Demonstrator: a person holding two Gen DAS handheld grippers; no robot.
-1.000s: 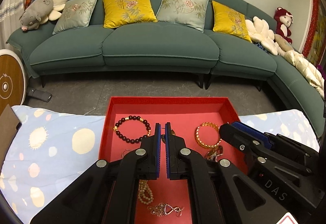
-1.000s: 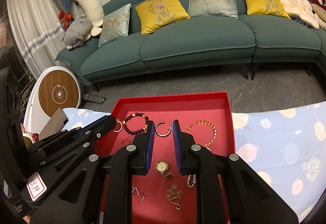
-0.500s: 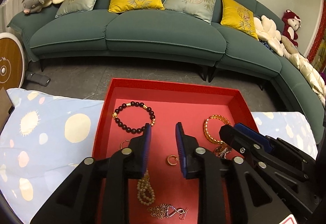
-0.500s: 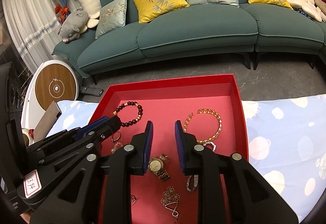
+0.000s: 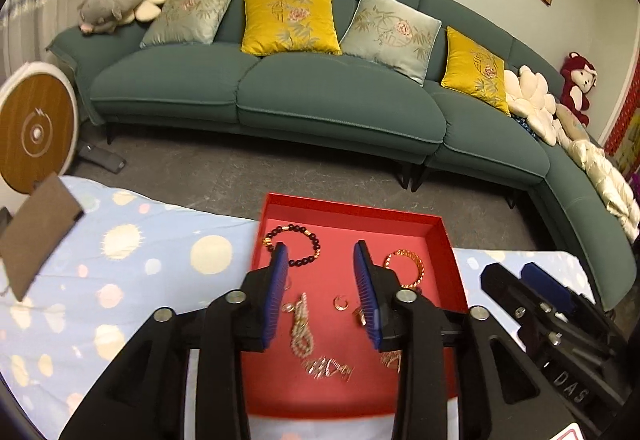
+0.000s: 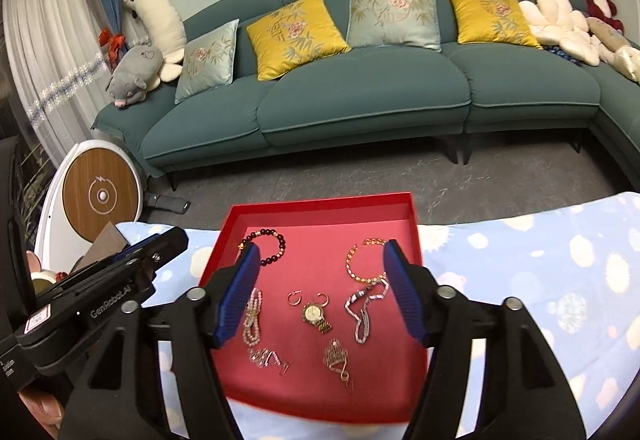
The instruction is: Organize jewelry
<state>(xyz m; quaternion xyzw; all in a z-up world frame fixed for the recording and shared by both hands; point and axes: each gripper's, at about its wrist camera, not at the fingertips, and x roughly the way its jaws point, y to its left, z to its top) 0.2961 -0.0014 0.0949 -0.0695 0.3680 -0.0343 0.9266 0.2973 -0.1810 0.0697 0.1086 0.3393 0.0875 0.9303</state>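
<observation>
Red tray sits on a worktop under a blue spotted cloth, jewelry all inside it. Left gripper hovers above the tray, fingers spread wide, holding nothing; right gripper the same, fingers wide apart and empty. In the tray: dark bead bracelet far left, gold chain bracelet far right, two small hoop earrings near the middle, gold watch just below them, silver chain right of the watch, pearl strand at the left beside the right gripper's left finger, two pendant pieces nearest the camera (details blurred). Green sofa with cushions behind.
</observation>
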